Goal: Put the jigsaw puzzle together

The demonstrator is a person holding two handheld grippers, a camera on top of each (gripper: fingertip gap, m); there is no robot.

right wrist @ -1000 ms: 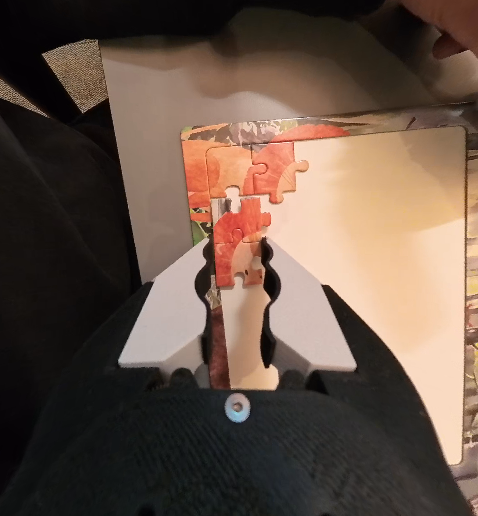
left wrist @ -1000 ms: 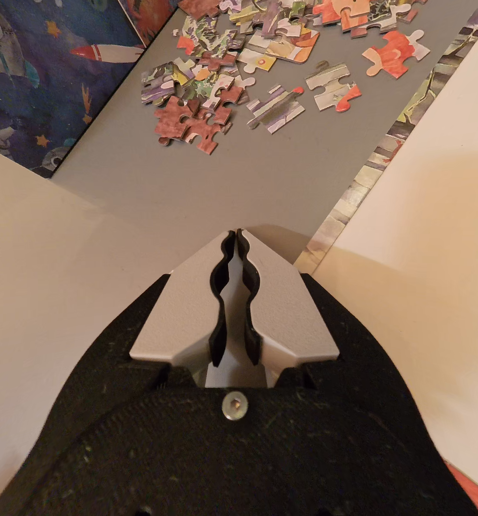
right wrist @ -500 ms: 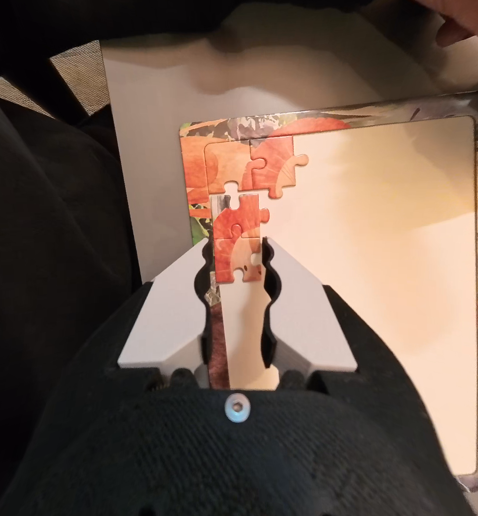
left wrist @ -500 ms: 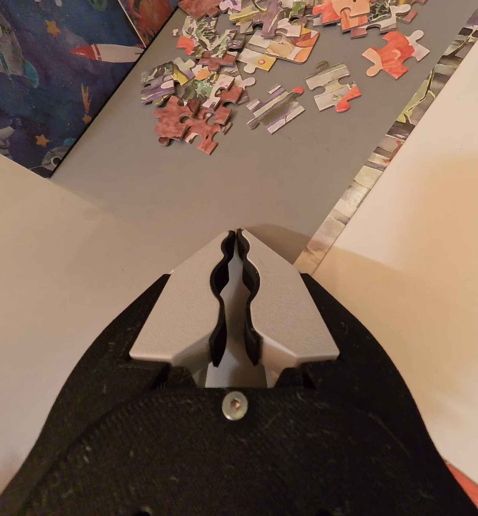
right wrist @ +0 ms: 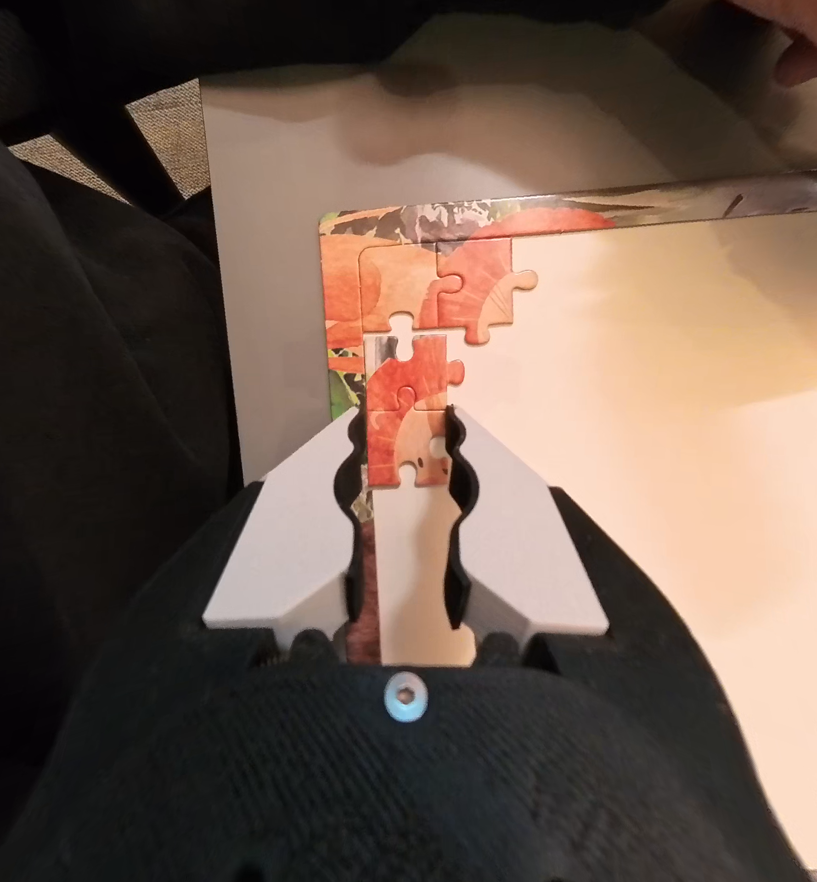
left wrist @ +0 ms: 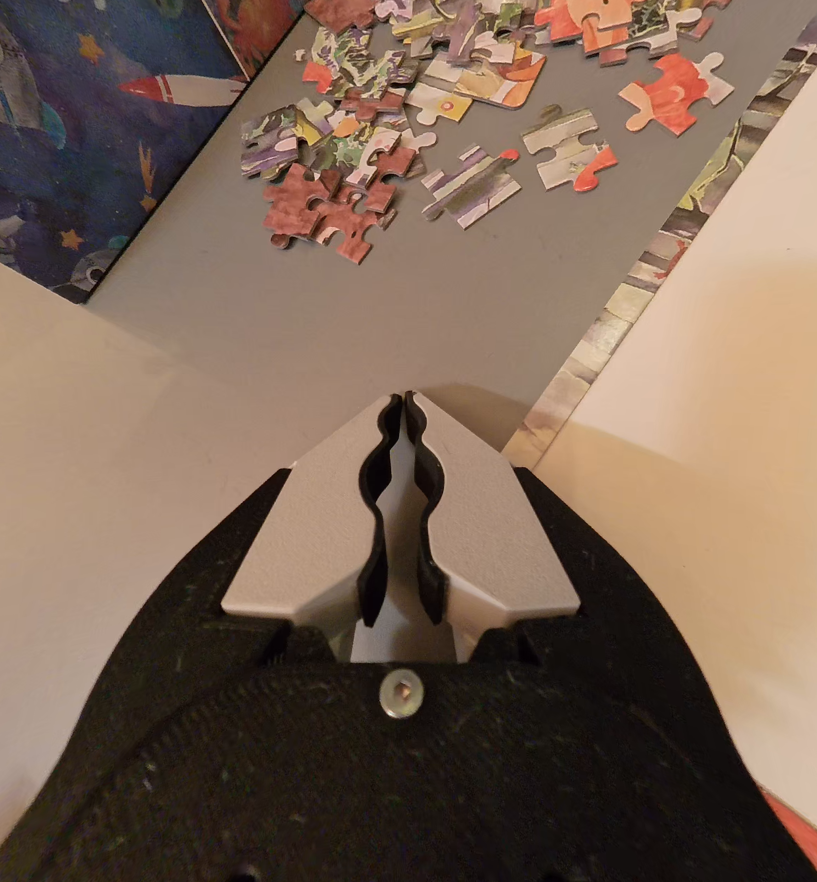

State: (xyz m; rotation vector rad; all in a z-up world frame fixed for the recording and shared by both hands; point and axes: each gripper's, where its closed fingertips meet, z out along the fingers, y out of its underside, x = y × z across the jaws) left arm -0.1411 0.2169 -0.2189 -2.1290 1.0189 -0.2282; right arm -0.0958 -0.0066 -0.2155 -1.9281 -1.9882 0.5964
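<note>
My right gripper is shut on the lower of two joined orange puzzle pieces. It holds the pair flat in the puzzle tray, along the left inner edge. The upper piece sits just below the corner piece, a thin gap apart. A second orange piece is fitted beside the corner piece. My left gripper is shut and empty over the white table, beside the tray's edge. Loose pieces lie heaped on a grey mat ahead of it.
A blue space-themed puzzle board lies left of the mat. A single orange piece lies near the tray. A person's hand is at the tray's far corner. Dark clothing fills the right wrist view's left side.
The right gripper has shifted slightly over the tray with the joined pieces still in it. The hand at the top right has drawn back. The left gripper has not moved.
</note>
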